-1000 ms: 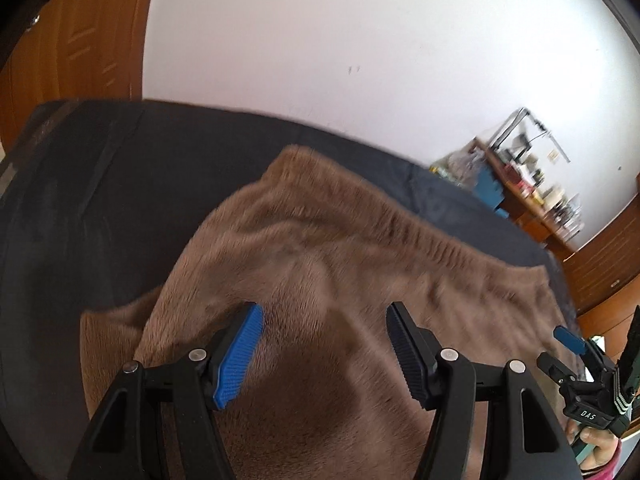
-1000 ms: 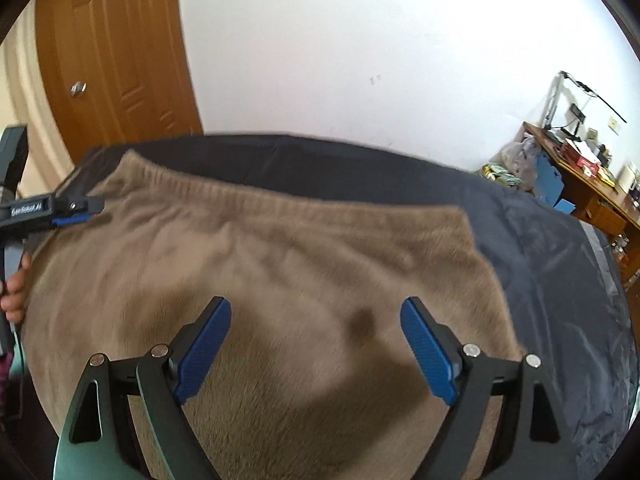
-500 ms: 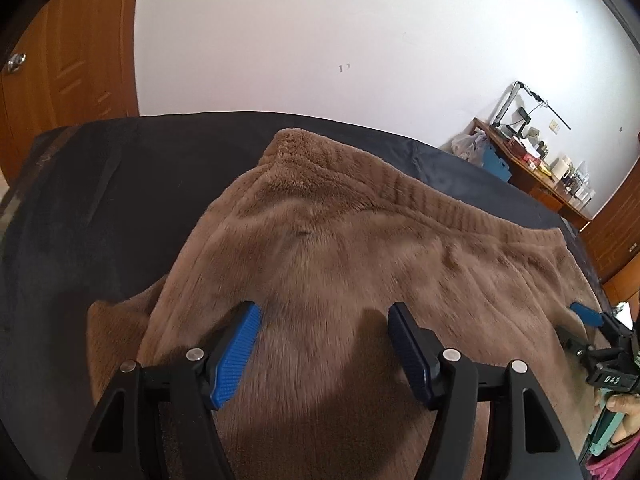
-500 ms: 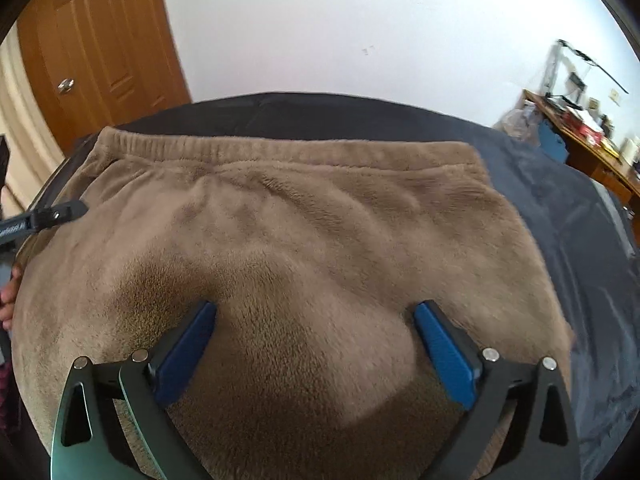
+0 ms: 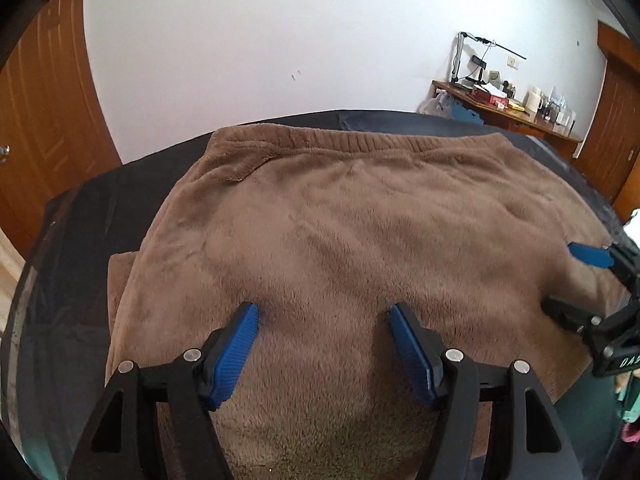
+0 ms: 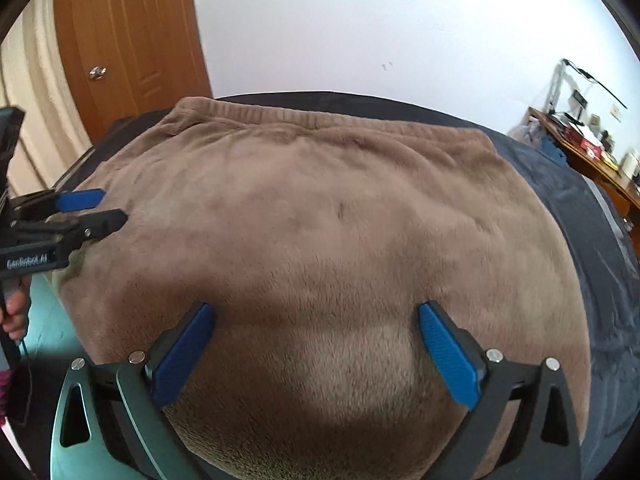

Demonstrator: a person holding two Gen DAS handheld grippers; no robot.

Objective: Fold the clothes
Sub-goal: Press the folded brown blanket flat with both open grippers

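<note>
A: What takes up the most room?

B: A table [image 5: 80, 216] under a dark cloth, with a white wall [image 5: 280, 32] behind it. A brown fleece garment [image 5: 360, 232] is spread flat over most of the top, its ribbed band [image 5: 352, 142] along the far edge.

A: Does it reach the near side too?

B: Yes. In the right wrist view the garment [image 6: 320, 220] runs from the far band right down under the camera, and its near edge hangs over the table's front. At the left side a smaller flap of the same fleece sticks out from beneath the main layer.

A: What else is in the room?

B: A wooden door [image 6: 132, 40] to the left, and a cluttered wooden desk [image 5: 504, 108] against the wall to the right.

A: Where are the two tools?

B: The left gripper [image 5: 324, 320] sits over the near left part of the garment, its fingers spread wide with nothing between them but the fleece below; the tips look pressed against or just above the pile, I cannot tell which. The right gripper [image 6: 316, 316] is over the near right part, also spread wide and holding nothing.

A: Can each be seen from the other camera?

B: Yes. The right gripper [image 5: 576, 276] shows at the right edge of the left view, and the left gripper [image 6: 108, 208] at the left edge of the right view, a hand [image 6: 16, 308] on its handle.
</note>
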